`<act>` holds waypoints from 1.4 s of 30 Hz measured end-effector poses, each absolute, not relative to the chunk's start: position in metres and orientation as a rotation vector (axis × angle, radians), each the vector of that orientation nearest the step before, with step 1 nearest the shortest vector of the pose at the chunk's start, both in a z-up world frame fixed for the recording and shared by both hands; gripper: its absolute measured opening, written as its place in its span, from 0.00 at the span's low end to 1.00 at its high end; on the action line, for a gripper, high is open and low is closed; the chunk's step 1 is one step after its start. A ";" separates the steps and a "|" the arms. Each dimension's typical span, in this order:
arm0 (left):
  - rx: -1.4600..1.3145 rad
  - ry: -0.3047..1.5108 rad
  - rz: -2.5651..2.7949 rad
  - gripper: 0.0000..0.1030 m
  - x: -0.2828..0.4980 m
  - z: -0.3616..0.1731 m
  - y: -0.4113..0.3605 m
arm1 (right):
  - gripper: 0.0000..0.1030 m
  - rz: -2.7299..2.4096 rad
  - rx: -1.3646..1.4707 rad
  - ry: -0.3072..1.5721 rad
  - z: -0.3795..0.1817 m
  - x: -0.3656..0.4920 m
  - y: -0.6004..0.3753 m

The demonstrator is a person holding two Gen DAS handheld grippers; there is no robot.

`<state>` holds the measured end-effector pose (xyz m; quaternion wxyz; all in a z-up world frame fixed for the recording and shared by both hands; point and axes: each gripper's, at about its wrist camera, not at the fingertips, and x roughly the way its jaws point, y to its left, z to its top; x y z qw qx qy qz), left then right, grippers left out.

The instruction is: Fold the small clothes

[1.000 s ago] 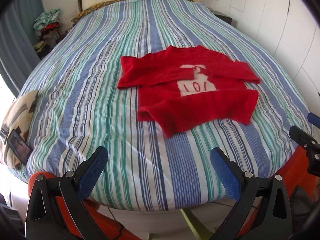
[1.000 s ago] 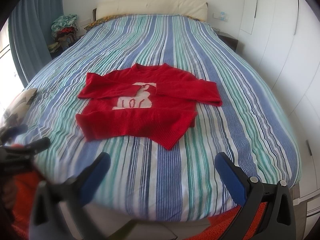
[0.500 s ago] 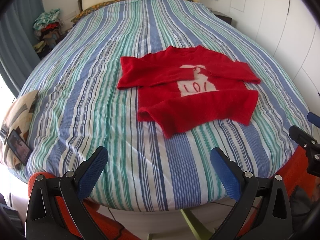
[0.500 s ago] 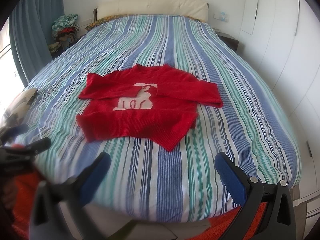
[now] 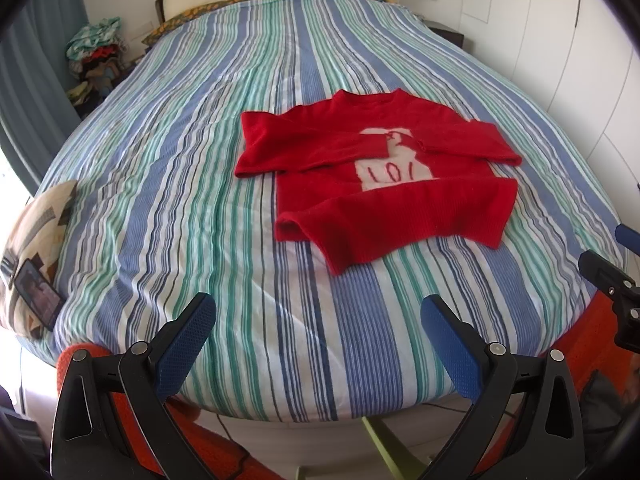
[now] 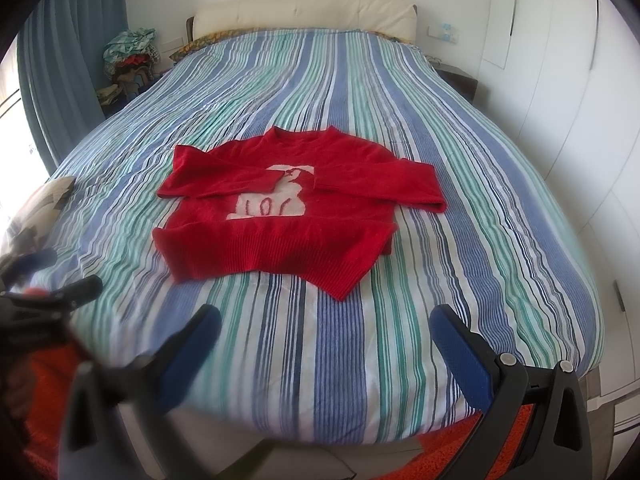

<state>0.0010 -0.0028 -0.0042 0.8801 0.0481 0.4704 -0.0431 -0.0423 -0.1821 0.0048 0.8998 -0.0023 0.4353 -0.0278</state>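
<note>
A small red sweater [image 5: 384,184] [image 6: 288,208] with a white animal patch lies flat on the striped bed [image 5: 200,160] [image 6: 460,160], both sleeves folded in across the chest and the hem towards me. My left gripper [image 5: 318,312] hovers open over the foot edge of the bed, well short of the hem, nothing between its blue pads. My right gripper [image 6: 326,320] is likewise open and empty near the foot edge; it also shows at the right edge [image 5: 608,280] of the left wrist view.
A patterned cushion [image 5: 36,232] with a phone [image 5: 38,300] on it sits at the bed's left edge. A pile of clothes [image 5: 94,52] stands at the back left by a blue curtain. White wardrobe doors [image 6: 560,80] line the right side. Orange fabric [image 5: 592,332] shows below the bed.
</note>
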 end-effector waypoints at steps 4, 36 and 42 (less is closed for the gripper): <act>0.100 0.979 -0.089 0.99 0.001 -0.004 -0.003 | 1.00 -0.057 -0.005 0.900 0.005 -0.042 -0.181; 0.110 0.987 -0.083 0.99 0.001 -0.013 0.004 | 1.00 -0.057 -0.006 0.902 0.004 -0.042 -0.180; 0.044 1.055 -0.030 0.99 0.014 -0.057 0.042 | 1.00 -0.109 0.063 0.916 -0.016 -0.040 -0.220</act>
